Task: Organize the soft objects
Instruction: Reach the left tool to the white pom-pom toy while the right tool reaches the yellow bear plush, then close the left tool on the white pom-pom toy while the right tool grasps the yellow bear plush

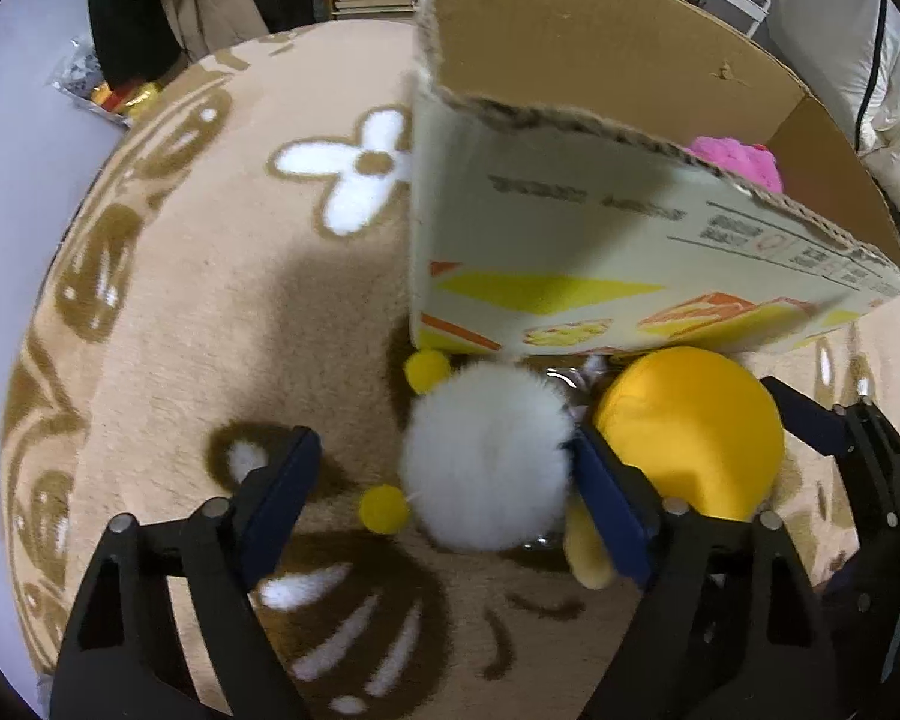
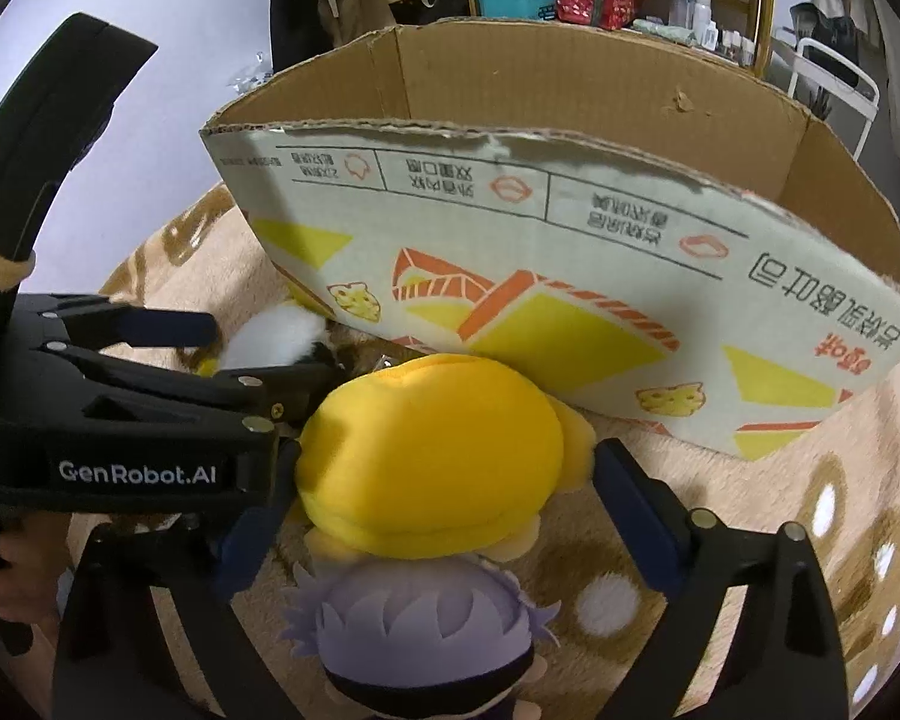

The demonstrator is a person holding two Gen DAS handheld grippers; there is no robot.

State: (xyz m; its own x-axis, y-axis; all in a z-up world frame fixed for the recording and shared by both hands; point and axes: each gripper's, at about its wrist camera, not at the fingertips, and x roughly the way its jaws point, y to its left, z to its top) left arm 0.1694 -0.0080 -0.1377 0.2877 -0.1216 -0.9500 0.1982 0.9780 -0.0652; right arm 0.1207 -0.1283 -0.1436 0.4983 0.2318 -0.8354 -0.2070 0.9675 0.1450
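Item: white pompom toy (image 1: 486,456) with small yellow balls, on the patterned rug (image 1: 198,312) just before the cardboard box (image 1: 570,252). Left gripper (image 1: 444,480) spread wide around it, no pinch. Right gripper (image 2: 444,498) wide, flanking the yellow plush (image 2: 432,450), whose long axis runs across the jaws (a purple-haired doll (image 2: 420,618) lies nearer). Risk: fluffy pile may slip; neighbouring fingers could collide. Pink plush (image 1: 738,162) already boxed.
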